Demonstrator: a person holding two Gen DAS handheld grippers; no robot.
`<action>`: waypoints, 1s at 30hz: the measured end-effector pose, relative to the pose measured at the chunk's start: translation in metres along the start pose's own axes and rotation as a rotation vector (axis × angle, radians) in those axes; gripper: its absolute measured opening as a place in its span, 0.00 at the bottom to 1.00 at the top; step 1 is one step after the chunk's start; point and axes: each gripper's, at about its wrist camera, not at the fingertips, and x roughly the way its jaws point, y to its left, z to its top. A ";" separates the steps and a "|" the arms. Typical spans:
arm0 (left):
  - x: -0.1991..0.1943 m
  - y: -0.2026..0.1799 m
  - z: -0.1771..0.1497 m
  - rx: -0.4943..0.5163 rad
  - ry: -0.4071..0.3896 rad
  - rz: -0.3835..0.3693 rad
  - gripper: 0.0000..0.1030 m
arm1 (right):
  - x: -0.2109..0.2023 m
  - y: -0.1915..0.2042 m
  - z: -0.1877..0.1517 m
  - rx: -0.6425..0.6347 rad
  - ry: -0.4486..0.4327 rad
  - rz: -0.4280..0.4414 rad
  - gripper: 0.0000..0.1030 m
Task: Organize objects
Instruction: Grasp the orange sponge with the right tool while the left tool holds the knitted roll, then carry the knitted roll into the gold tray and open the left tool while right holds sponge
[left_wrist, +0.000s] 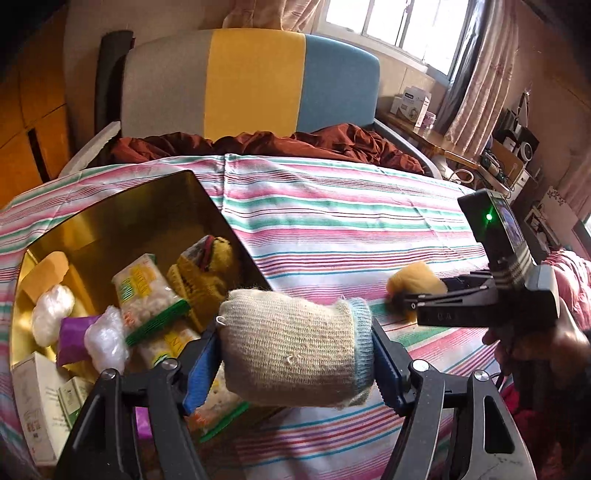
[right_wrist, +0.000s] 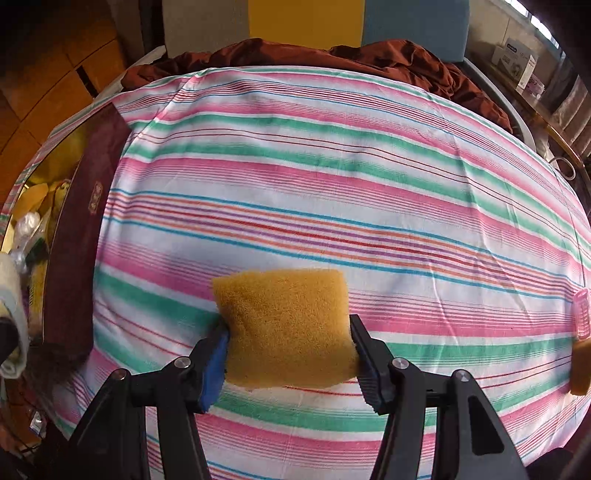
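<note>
Knitted and cream-coloured, the rolled glove (left_wrist: 291, 347) sits crosswise in my left gripper (left_wrist: 295, 354), jaws pressed in on both ends of the roll, so the bundle cannot unroll in transit. I hold it just beside the near right corner of the gold tin (left_wrist: 110, 221), partly over its rim, which I judge is staging for a drop inside. Already in the tin: a yellow knitted glove (left_wrist: 207, 269), packets of white snack (left_wrist: 144, 291), a purple pack (left_wrist: 74, 336), clear plastic wads (left_wrist: 51, 314) and an orange sponge (left_wrist: 46, 273). My right gripper (right_wrist: 290, 345) is clamped on a yellow sponge (right_wrist: 286, 325), visibly pinched at the waist, well to the right of the tin and low over the striped bedsheet (right_wrist: 332, 184). Next in line for the tin, by my assessment. To the far right of the tin lies a pink clip (right_wrist: 583, 314)
</note>
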 end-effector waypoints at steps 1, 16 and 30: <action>-0.003 0.001 -0.002 -0.002 -0.005 0.004 0.71 | 0.000 0.007 0.000 -0.029 -0.008 -0.003 0.58; -0.039 0.029 -0.030 -0.054 -0.062 0.096 0.71 | 0.010 0.018 0.004 -0.120 -0.031 -0.064 0.60; -0.055 0.066 -0.039 -0.120 -0.078 0.148 0.71 | 0.011 0.018 0.004 -0.126 -0.034 -0.070 0.60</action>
